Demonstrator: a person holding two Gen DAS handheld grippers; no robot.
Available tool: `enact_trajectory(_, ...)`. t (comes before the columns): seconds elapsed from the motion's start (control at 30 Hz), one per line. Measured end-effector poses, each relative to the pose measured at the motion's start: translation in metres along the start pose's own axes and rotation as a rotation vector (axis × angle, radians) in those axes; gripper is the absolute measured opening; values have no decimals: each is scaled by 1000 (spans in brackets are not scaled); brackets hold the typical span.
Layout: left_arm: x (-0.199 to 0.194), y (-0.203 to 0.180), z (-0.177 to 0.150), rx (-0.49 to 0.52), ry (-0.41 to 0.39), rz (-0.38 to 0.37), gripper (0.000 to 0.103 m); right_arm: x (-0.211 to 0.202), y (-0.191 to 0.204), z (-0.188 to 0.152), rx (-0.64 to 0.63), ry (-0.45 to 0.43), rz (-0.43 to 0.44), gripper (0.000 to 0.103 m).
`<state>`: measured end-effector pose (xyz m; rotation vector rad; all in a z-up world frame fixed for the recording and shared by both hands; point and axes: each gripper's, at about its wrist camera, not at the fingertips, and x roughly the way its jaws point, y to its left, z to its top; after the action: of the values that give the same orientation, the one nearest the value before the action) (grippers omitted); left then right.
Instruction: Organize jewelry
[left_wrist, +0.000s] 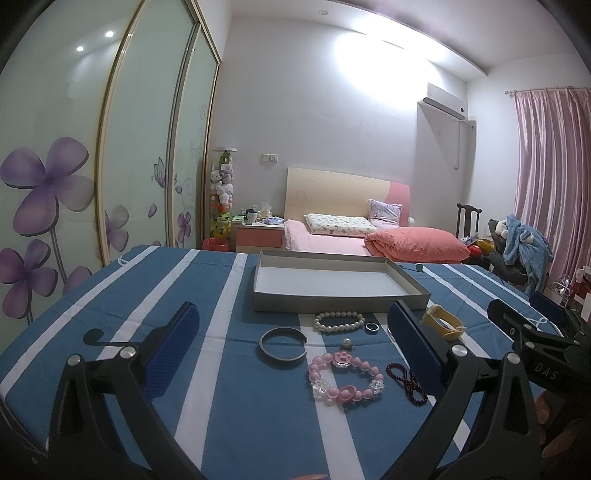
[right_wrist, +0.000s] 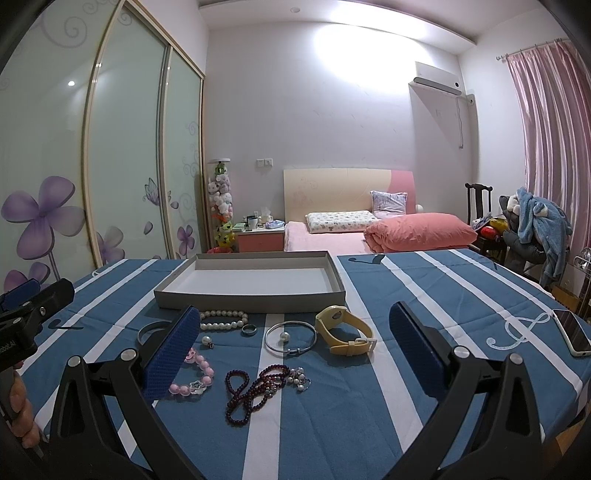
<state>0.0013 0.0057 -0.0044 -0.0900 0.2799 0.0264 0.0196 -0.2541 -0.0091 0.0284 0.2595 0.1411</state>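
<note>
Both grippers, left (left_wrist: 295, 354) and right (right_wrist: 295, 350), hang spread wide, gripping nothing, over the striped cloth (right_wrist: 424, 314). Jewelry lies loose just before the gray tray (right_wrist: 251, 299). Only right wrist shows silver bangle (right_wrist: 290, 338), phone (right_wrist: 572, 332); left wrist shows whole pink bead bracelet (left_wrist: 345, 380).

We carry two matte black plastic grippers, left (left_wrist: 295, 350) and right (right_wrist: 295, 347), with textured blue rubber pads (right_wrist: 171, 350), silver round screws (right_wrist: 129, 355) (white lettering alongside), and bare skin behind.
</note>
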Motion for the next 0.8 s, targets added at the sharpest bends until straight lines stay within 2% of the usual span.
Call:
enact_trajectory(0.2,0,0,0,0,1,0,99,0,-1,0,1,1,1,101)
enact_trajectory(0.43,4,-2,-3,-1,19,8,99,14,-13,-19,9,32,-6,101)
enact_trajectory(0.63,32,2,-2,22,112,36,99,54,-36,-15,6,183,-59,101)
enact_trajectory(0.8,72,9,-1,17,259,27,99,99,-50,-11,-16,330,-71,101)
